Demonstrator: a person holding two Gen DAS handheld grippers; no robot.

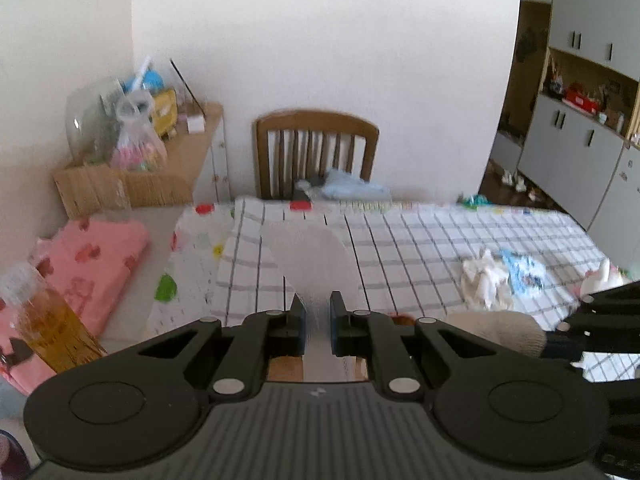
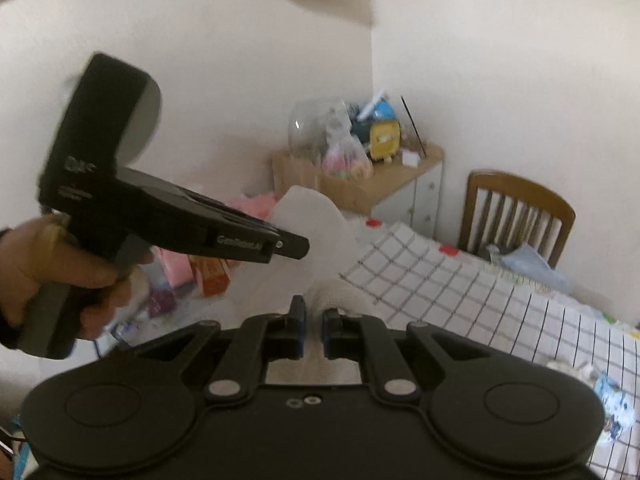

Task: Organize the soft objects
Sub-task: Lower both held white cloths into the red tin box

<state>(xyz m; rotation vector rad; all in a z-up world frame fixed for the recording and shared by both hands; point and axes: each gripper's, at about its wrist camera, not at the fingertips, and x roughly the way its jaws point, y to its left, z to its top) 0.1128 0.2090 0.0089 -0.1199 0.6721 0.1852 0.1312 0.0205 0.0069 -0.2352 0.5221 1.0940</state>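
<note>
My left gripper (image 1: 318, 312) is shut on a white sock (image 1: 312, 256), whose flat toe end fans out above the checked tablecloth (image 1: 440, 240). The same sock (image 2: 308, 224) shows in the right wrist view, held in the left gripper (image 2: 294, 250) above the table edge. My right gripper (image 2: 314, 322) is shut on the sock's beige cuff end (image 2: 332, 292), which also shows in the left wrist view (image 1: 496, 330). A crumpled white cloth (image 1: 484, 280) and a blue patterned cloth (image 1: 524, 272) lie on the table at right.
A wooden chair (image 1: 316, 148) stands at the table's far side with light blue fabric (image 1: 352, 188) on it. A pink blanket (image 1: 92, 264) lies left. A bottle of amber liquid (image 1: 52, 324) stands near left. A cluttered wooden cabinet (image 1: 180, 148) stands against the wall.
</note>
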